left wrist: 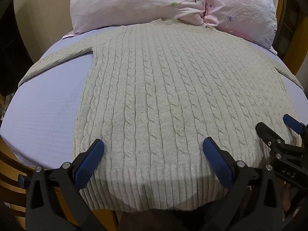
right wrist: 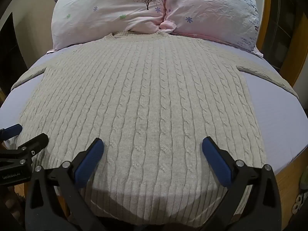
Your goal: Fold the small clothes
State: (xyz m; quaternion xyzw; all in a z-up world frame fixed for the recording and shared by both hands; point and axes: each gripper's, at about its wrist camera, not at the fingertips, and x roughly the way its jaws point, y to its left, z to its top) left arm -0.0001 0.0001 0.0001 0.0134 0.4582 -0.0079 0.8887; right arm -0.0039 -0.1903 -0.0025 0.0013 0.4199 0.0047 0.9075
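A light grey cable-knit sweater (left wrist: pixel 163 96) lies flat on a lavender bed sheet (left wrist: pixel 44 111), collar toward the pillows, hem nearest me, sleeves spread to both sides. It also fills the right wrist view (right wrist: pixel 150 105). My left gripper (left wrist: pixel 153 144) is open and empty, hovering over the hem on the sweater's left half. My right gripper (right wrist: pixel 153 144) is open and empty over the hem's right half. The right gripper shows at the right edge of the left wrist view (left wrist: pixel 277 129). The left gripper shows at the left edge of the right wrist view (right wrist: pixel 27 132).
Two pink flowered pillows (left wrist: pixel 138 2) (right wrist: pixel 211 7) lie at the head of the bed beyond the collar. A wooden bed frame (right wrist: pixel 300 44) rims the mattress. Bare sheet (right wrist: pixel 279 119) flanks the sweater on both sides.
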